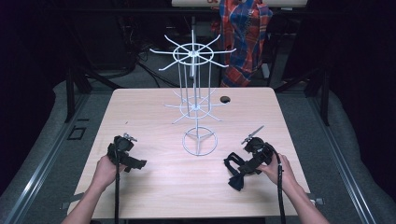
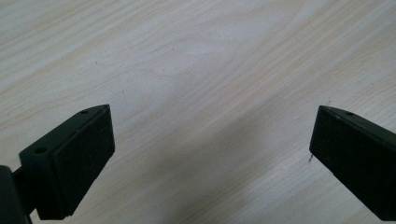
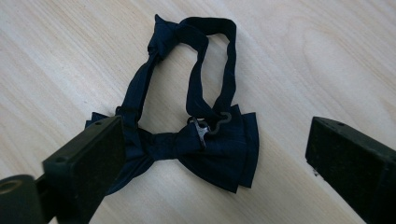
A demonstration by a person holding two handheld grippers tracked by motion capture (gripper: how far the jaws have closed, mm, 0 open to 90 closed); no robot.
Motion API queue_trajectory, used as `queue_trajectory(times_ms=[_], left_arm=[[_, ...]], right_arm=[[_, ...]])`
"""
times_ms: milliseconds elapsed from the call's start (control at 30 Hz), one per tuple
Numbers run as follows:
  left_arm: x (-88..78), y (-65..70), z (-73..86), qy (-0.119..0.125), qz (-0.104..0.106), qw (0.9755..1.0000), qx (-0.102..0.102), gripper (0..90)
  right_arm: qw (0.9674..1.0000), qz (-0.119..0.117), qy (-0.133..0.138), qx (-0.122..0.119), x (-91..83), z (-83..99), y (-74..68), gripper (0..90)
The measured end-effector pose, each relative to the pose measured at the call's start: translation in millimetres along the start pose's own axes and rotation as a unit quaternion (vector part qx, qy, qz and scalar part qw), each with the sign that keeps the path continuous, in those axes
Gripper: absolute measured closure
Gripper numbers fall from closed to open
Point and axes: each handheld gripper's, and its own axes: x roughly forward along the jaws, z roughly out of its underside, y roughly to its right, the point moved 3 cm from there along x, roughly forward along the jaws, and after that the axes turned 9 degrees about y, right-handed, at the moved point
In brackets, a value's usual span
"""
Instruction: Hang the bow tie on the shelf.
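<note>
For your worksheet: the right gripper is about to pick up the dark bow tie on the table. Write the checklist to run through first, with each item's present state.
1. Right gripper open: ok, fingers apart.
2. Bow tie between the fingers: ok, lying flat on the table.
3. Fingers touching the tie: cannot tell; the near finger overlaps one wing.
4. Strap loop free: ok, nothing on it.
5. Left gripper out of the way: ok, open over bare wood.
6. White wire rack upright: ok.

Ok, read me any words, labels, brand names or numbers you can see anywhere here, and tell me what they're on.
None can be read.
The dark navy fabric bow tie, the white wire display rack and the pale wooden table carry no lettering.
The plaid cloth behind shows only its pattern.
</note>
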Motion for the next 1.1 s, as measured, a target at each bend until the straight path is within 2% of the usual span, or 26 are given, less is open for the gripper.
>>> queue_trajectory(times_ms=[67,100,133,233,400,433,567,767,800,933,1033,1067,1100], left_arm=[[-0.3,-0.3,0.1,0.0,0.0,1.0,0.0,0.1],[-0.4,-0.4,0.2,0.0,0.0,1.0,-0.001,0.1],[-0.4,-0.5,0.1,0.0,-0.001,1.0,-0.001,0.1],[-0.4,-0.4,0.0,0.0,0.0,1.0,-0.001,0.1],[-0.5,-0.6,0.1,0.0,0.0,1.0,-0.001,0.1],[-0.5,-0.6,0.1,0.0,0.0,1.0,-0.001,0.1],[-0.5,-0.5,0.1,-0.001,0.0,1.0,-0.001,0.1],[-0.5,-0.3,0.2,-0.001,-0.002,1.0,0.0,0.1],[-0.4,-0.3,0.3,-0.001,-0.002,1.0,0.0,0.1],[0.1,-0.2,0.2,-0.002,0.0,1.0,0.001,0.1],[-0.1,-0.2,0.2,-0.002,0.0,1.0,0.001,0.1],[-0.1,-0.3,0.3,-0.002,-0.001,1.0,0.0,0.1],[-0.1,-0.3,0.4,-0.002,0.0,1.0,-0.001,0.1]], right_arm=[[1.0,0.002,0.004,0.009,3.7,0.9,-1.1,11.3],[1.0,-0.001,-0.005,0.005,3.8,1.3,0.3,14.8],[0.9999,-0.005,-0.002,0.013,5.3,2.1,0.6,16.2],[0.9997,-0.002,-0.004,0.024,7.8,4.4,4.7,28.4],[0.9995,-0.006,-0.008,0.029,11.2,5.1,2.8,32.6],[0.9997,-0.003,-0.013,0.021,12.0,4.9,2.3,32.9],[0.9997,0.0,-0.009,0.025,14.1,4.7,-0.9,34.9],[0.9994,-0.007,-0.01,0.031,13.9,3.9,-2.1,44.0],[0.9992,-0.012,0.0,0.038,15.2,4.0,-2.5,45.8],[0.9979,-0.032,0.005,0.057,17.5,3.8,-2.3,51.5],[0.9975,-0.034,0.007,0.061,18.9,4.1,-2.6,53.8],[0.9981,-0.024,0.001,0.057,21.0,4.3,-4.1,61.4],[0.999,-0.008,-0.016,0.042,24.7,6.2,-4.6,63.1]])
